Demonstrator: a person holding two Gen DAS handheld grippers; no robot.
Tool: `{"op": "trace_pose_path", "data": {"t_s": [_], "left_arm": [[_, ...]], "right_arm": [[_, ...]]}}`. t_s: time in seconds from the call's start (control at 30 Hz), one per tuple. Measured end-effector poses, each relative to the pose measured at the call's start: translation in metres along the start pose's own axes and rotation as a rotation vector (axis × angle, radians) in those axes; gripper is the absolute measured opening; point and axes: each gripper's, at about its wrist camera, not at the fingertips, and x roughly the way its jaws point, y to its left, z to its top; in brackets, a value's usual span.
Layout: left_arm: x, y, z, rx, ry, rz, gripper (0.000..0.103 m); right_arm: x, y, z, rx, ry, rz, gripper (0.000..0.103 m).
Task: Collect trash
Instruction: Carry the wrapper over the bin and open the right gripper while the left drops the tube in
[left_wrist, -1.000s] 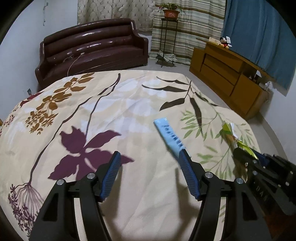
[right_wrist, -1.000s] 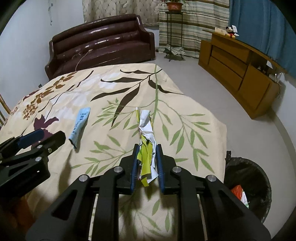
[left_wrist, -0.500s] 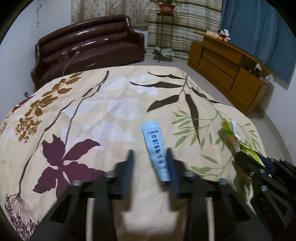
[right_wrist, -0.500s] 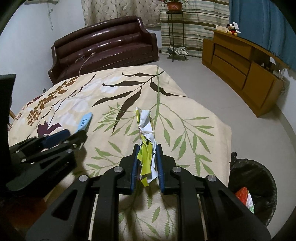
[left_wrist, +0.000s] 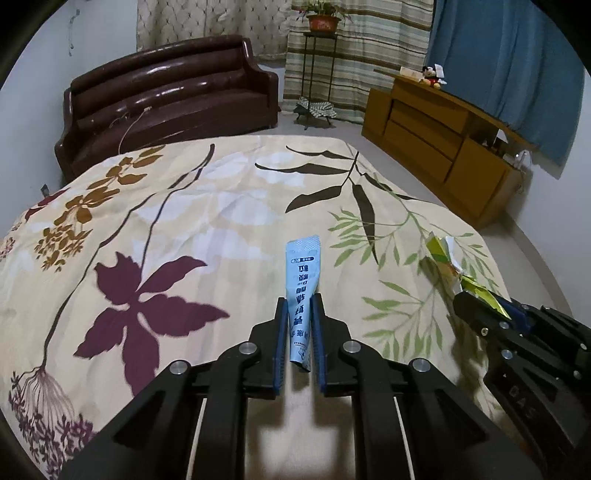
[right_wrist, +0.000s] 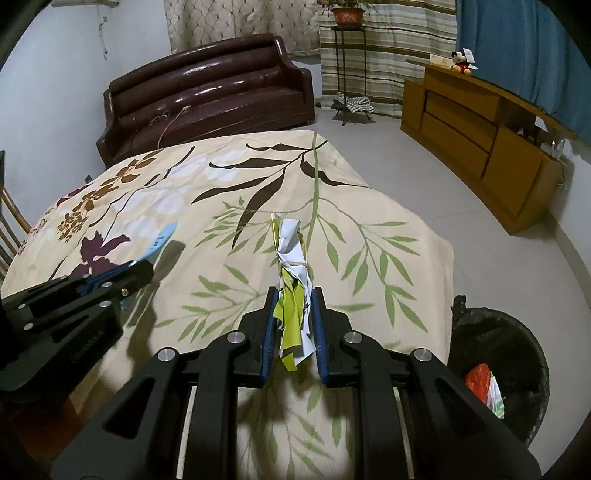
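I have both tools loaded. My left gripper (left_wrist: 298, 338) is closed narrowly on the pale blue printed sachet (left_wrist: 302, 280), which sticks forward from between the blue pads above the leaf-patterned cream cloth covering the bench (left_wrist: 184, 229); whether its far tip touches the cloth I cannot tell. My right gripper (right_wrist: 293, 325) is clamped on a crumpled bundle of white and lime-green wrappers tied with string (right_wrist: 291, 280), held just above the cloth near the bench's right edge. From the left wrist view I see that same bundle (left_wrist: 447, 262) poking out of the right tool beside me.

The black-lined round trash bin (right_wrist: 498, 373) stands on the floor just past the bench's right edge, below the right gripper, with red and white scraps already inside. I see no other loose litter on the cloth. By my reckoning the picking is done; what remains is carrying both pieces over the bin and releasing them, the right one first since it is nearer.
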Motion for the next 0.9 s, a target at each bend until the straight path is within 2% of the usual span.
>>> {"op": "trace_pose_path", "data": {"t_s": [0.6,0.9], "left_arm": [[-0.064,-0.025,-0.038,0.009,-0.068,-0.014,0.014],[-0.085,-0.062,-0.047,0.047,-0.106,-0.066,0.013]], "right_arm": [[-0.063,-0.014,-0.047,0.026,-0.038,-0.028,0.018],[-0.094,-0.051,-0.066,0.075,-0.066,-0.086,0.018]]}}
